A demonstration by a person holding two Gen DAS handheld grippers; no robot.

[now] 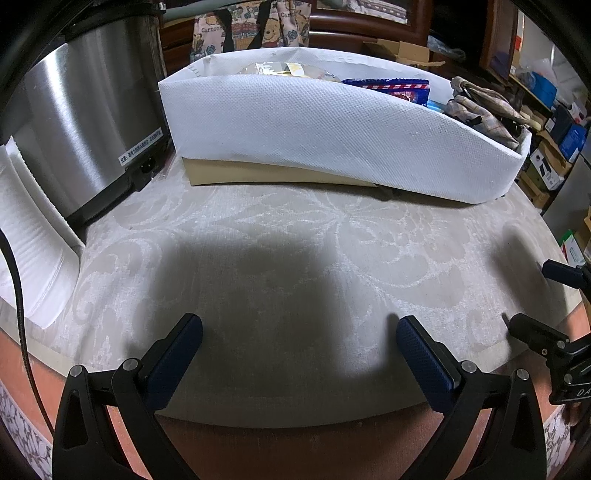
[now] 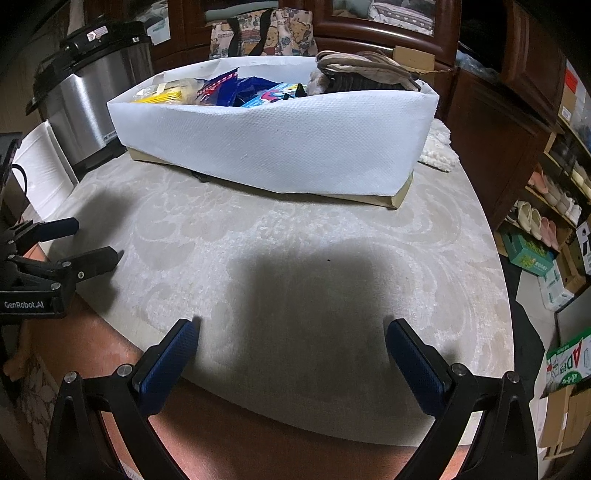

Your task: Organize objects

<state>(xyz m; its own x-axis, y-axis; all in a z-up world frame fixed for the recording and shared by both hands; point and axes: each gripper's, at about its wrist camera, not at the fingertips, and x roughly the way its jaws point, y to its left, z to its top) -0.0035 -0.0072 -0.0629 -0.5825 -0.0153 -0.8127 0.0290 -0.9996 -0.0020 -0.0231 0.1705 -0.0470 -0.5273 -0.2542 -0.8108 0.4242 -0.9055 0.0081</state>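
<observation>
A white fabric bin [image 1: 332, 140] [image 2: 280, 147] stands at the far side of the table on a flat beige box [image 1: 273, 175] [image 2: 400, 195]. It holds snack packets [image 2: 240, 92], among them a blue one [image 1: 391, 86], and a plaid cloth pouch [image 1: 484, 107] [image 2: 365, 72] at its right end. My left gripper [image 1: 299, 325] is open over the near table edge with nothing between its fingers. My right gripper [image 2: 291, 328] is open too, likewise holding nothing. Each gripper shows at the edge of the other's view: the right gripper [image 1: 546, 302] and the left gripper [image 2: 92, 240].
A steel cooker [image 1: 88, 122] [image 2: 88, 92] stands at the far left, with a white ribbed object [image 1: 29, 236] [image 2: 44, 173] in front of it. A patterned cloth [image 1: 295, 240] covers the table. A cartoon tote bag [image 2: 266, 33] sits behind the bin. Boxes and shoe shelves [image 2: 546, 214] line the right.
</observation>
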